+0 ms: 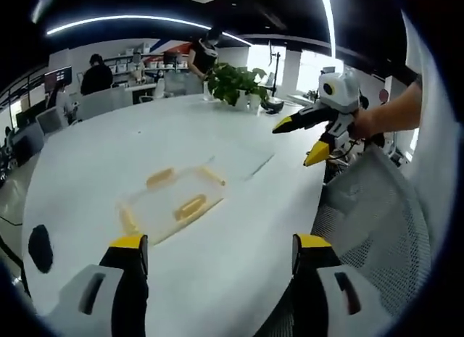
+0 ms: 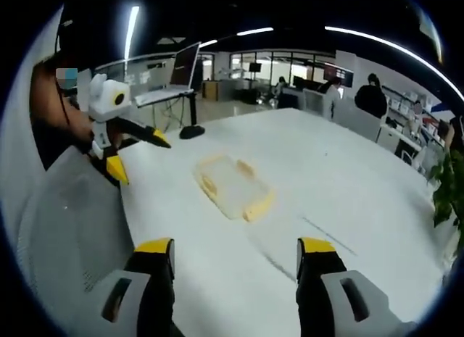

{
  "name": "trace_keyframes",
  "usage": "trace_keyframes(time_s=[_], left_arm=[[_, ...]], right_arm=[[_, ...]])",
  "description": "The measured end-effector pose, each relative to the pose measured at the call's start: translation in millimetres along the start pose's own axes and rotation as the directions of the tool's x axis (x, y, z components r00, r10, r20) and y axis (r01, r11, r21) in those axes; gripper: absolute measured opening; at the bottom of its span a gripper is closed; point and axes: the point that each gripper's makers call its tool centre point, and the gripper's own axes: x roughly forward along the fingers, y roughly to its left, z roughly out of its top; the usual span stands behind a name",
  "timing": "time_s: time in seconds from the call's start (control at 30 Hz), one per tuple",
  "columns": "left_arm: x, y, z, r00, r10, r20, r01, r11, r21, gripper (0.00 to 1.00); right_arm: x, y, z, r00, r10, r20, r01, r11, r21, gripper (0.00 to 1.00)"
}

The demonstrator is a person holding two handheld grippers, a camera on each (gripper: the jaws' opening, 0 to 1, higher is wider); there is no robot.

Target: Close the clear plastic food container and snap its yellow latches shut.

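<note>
A clear plastic food container with yellow latches lies flat on the white table, ahead of my left gripper, whose jaws stand wide open with nothing between them. In the right gripper view the same container sits beyond my open right gripper, also holding nothing. The right gripper hangs open in the air at the table's right edge in the left gripper view. The left gripper shows open at the left of the right gripper view, held over a chair.
A grey mesh chair back stands at the table's near edge. A potted plant sits at the far end of the table. A black patch marks the table's left edge. People and desks fill the office behind.
</note>
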Motion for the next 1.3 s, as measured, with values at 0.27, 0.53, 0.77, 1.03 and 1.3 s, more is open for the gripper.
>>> trace_keyframes(time_s=[0.27, 0.53, 0.77, 1.03, 1.3], left_arm=[[7, 29.7, 12.6, 1.000, -0.013, -0.018, 0.014, 0.997, 0.074, 0.78], [17, 46.1, 12.0, 0.997, -0.038, -0.063, 0.046, 0.989, 0.144, 0.77], [20, 57.6, 14.9, 0.996, -0.046, -0.078, 0.059, 0.984, 0.167, 0.77], [22, 66.5, 18.8, 0.996, -0.045, -0.079, 0.058, 0.982, 0.177, 0.77], [24, 78.1, 19.5, 0.995, -0.044, -0.093, 0.061, 0.979, 0.193, 0.76]], right_arm=[[20, -3, 12.6, 0.998, 0.066, -0.016, -0.067, 0.995, -0.070, 0.63], [37, -15, 22.1, 0.994, 0.101, -0.035, -0.105, 0.987, -0.120, 0.62], [48, -24, 28.7, 0.993, 0.113, -0.046, -0.119, 0.981, -0.155, 0.62], [56, -31, 34.2, 0.991, 0.122, -0.047, -0.128, 0.977, -0.169, 0.62], [64, -33, 36.4, 0.989, 0.135, -0.060, -0.144, 0.972, -0.186, 0.62]])
